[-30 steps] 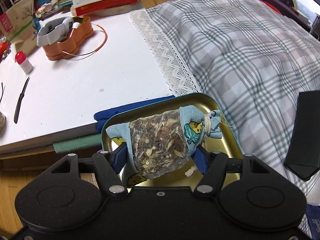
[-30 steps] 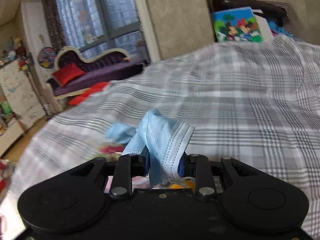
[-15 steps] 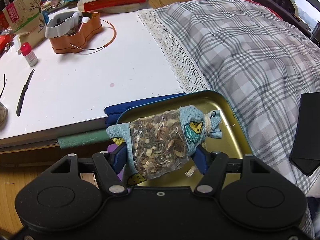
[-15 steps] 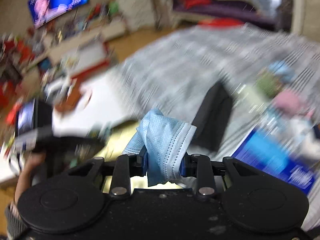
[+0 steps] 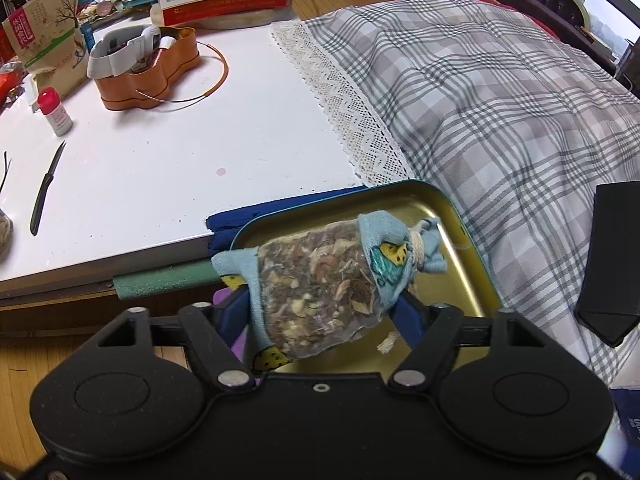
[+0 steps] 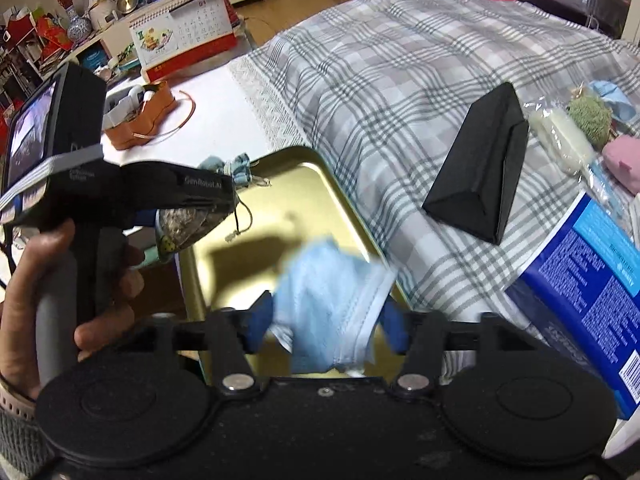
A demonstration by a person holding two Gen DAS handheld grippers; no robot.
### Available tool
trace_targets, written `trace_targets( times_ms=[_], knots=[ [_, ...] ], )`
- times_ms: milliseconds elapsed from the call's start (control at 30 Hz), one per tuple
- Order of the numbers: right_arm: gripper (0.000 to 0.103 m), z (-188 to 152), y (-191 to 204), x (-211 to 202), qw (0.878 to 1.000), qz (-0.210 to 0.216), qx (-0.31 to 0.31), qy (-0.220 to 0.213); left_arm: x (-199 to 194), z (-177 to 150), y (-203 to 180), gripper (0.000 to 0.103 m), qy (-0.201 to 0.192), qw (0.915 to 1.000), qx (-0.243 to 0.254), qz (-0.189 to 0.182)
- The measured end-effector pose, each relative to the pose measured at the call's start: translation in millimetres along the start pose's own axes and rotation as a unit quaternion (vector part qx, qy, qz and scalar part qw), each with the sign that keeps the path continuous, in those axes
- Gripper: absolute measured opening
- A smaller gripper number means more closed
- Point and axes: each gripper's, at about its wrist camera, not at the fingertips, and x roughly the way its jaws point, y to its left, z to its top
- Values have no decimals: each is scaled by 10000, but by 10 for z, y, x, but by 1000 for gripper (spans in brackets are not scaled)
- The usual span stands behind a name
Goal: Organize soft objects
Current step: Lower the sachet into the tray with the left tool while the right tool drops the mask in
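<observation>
Left wrist view, lower centre: the left tongs (image 5: 324,312) have just been opening, and the herb sachet (image 5: 328,280) is still sitting between the blue pads, which appear to be touching its sides, above the gold tin tray (image 5: 472,264). The tray is lying empty at the tabletop (image 5: 160,168) edge, beside the plaid bedspread (image 5: 500,100).

Right wrist view, lower centre: the right tongs (image 6: 326,320) have just been spreading; the blue face mask (image 6: 332,304), blurred, is hanging between the parted pads over the same tray. At left, a hand (image 6: 48,292) is gripping the left device.

Upper left of both views: an orange tin (image 5: 148,76) is holding white and grey items.
</observation>
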Motion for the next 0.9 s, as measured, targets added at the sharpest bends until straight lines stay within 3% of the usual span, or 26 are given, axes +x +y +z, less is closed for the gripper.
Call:
trace_targets(
  times_ms=[900],
  knots=[
    [72,-84,-40,110,9989,-245,-131,366,60,-23,-64,78,189,9996,200,-22]
  ],
)
